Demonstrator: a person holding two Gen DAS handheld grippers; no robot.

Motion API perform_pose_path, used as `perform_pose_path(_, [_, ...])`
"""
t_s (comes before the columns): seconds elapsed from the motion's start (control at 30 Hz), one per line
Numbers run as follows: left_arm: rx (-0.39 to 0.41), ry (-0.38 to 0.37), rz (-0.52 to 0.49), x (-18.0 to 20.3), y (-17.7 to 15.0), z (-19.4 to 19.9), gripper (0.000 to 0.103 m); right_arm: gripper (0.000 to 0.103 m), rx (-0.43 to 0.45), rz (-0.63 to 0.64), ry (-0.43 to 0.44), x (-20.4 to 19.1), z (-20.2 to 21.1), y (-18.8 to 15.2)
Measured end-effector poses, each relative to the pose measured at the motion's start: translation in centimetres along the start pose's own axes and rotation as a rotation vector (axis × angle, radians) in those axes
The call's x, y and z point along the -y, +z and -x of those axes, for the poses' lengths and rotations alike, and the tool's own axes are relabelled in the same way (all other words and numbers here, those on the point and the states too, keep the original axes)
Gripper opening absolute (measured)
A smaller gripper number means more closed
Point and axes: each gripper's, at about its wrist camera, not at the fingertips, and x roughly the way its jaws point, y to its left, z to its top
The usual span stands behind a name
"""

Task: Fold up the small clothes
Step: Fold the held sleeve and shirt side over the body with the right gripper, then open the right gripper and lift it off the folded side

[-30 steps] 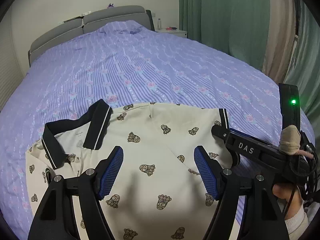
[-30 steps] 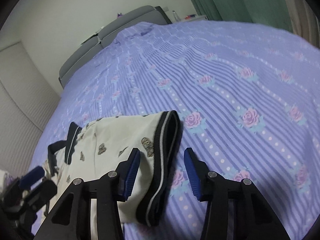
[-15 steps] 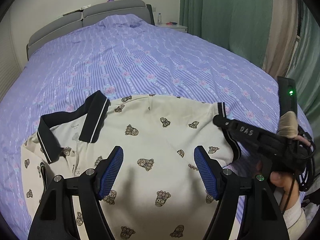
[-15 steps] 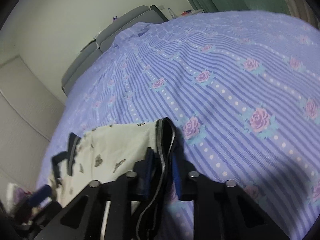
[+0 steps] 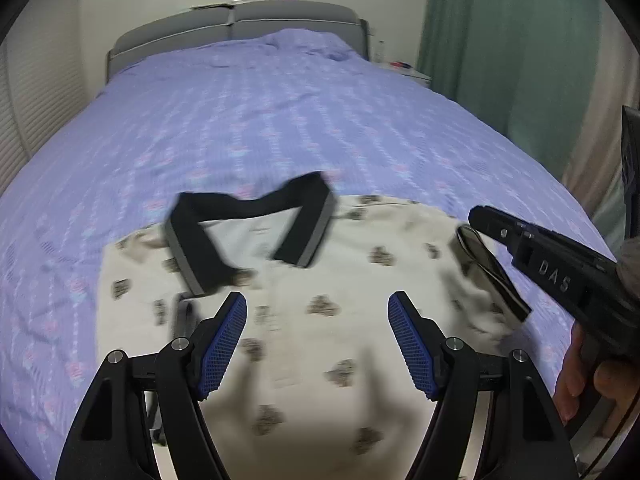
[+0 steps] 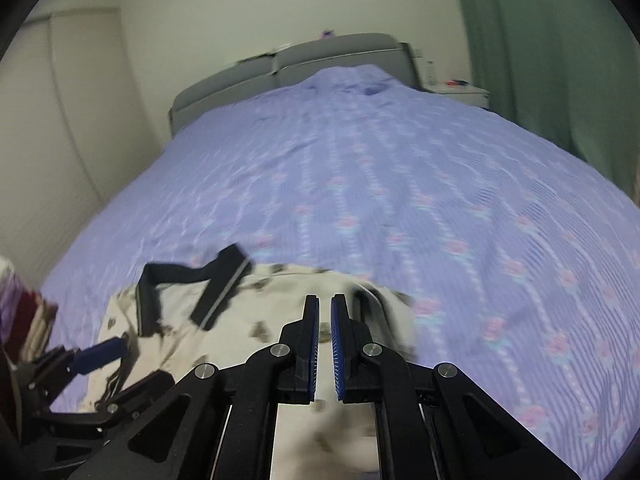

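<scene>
The bed (image 5: 280, 128), under its purple striped cover, fills most of what I see. My cream polo shirt (image 5: 320, 320) lies spread on its near end, black collar (image 5: 248, 232) pointing toward the headboard (image 5: 240, 24). My left gripper (image 5: 318, 336) hovers wide open above the shirt, holding nothing. My right gripper (image 6: 325, 340) has its jaws nearly together; whether it grips the sleeve (image 5: 488, 276) I cannot tell.

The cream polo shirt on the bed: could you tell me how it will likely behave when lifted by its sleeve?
The polo shirt is probably floppy: its sleeve already bunches beside the right tool. It likely hangs limp, dragging the black collar along. It looks light.
</scene>
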Motion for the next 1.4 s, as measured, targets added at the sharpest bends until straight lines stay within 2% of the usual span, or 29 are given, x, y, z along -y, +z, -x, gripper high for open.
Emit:
perform_pose_path(0.13, [-0.001, 0.021, 0.030, -2.6, -0.6, 0.5, 0.073, 0.008, -0.043, 0.061, 0.006, -3.2, -1.5, -0.4])
perform_pose_path(0.23, [0.002, 0.027, 0.028, -3.5, -1.1, 0.8, 0.073, 0.008, -0.042, 0.044, 0.048, -3.7, -1.3, -1.2])
perform_pose_path(0.27, [0.005, 0.022, 0.028, -3.7, -1.3, 1.0, 0.073, 0.016, -0.035, 0.023, 0.062, -3.5, -0.9, -1.3])
perform_pose_path(0.3, [0.005, 0.017, 0.029, -3.8, -1.4, 1.0, 0.074, 0.037, -0.032, -0.002, 0.068, -3.0, -0.4, -1.5])
perform_pose_path(0.37, [0.006, 0.003, 0.032, -3.6, -1.6, 0.9, 0.077, 0.056, 0.011, -0.023, 0.069, -2.1, 1.3, -1.8])
perform_pose_path(0.43, [0.004, -0.016, 0.028, -2.8, -1.5, 0.6, 0.077, 0.056, 0.048, 0.014, 0.008, -1.3, 2.9, -2.0])
perform_pose_path(0.5, [-0.003, -0.036, 0.017, -1.8, -1.3, 0.2, 0.077, 0.056, 0.040, 0.035, -0.035, -0.3, 3.7, -2.2])
perform_pose_path(0.6, [-0.013, -0.060, -0.009, -0.1, -1.1, -0.2, 0.077, 0.056, 0.000, 0.053, -0.052, 1.3, 3.8, -2.3])
perform_pose_path(0.73, [-0.013, -0.079, -0.054, 2.0, -0.9, -0.4, 0.077, 0.056, -0.065, 0.107, -0.083, 2.3, 2.4, -2.5])
perform_pose_path(0.93, [-0.021, -0.080, -0.087, 3.4, -1.0, -1.4, 0.078, 0.054, -0.142, 0.214, -0.100, 1.7, -0.6, -3.2])
perform_pose_path(1.13, [-0.056, -0.113, -0.061, 3.9, -0.5, -2.5, 0.078, 0.042, -0.196, 0.231, -0.150, 2.0, -3.0, -3.1])
perform_pose_path(1.27, [-0.047, -0.124, -0.069, 4.2, -0.4, -2.4, 0.078, 0.024, -0.216, 0.219, -0.168, 2.6, -3.8, -3.0])
perform_pose_path(1.3, [-0.046, -0.124, -0.070, 4.2, -0.4, -2.3, 0.078, 0.014, -0.217, 0.209, -0.167, 2.8, -3.9, -3.0])
perform_pose_path(1.4, [-0.044, -0.124, -0.067, 4.0, -0.4, -2.2, 0.078, 0.010, -0.198, 0.193, -0.162, 3.2, -3.3, -2.9])
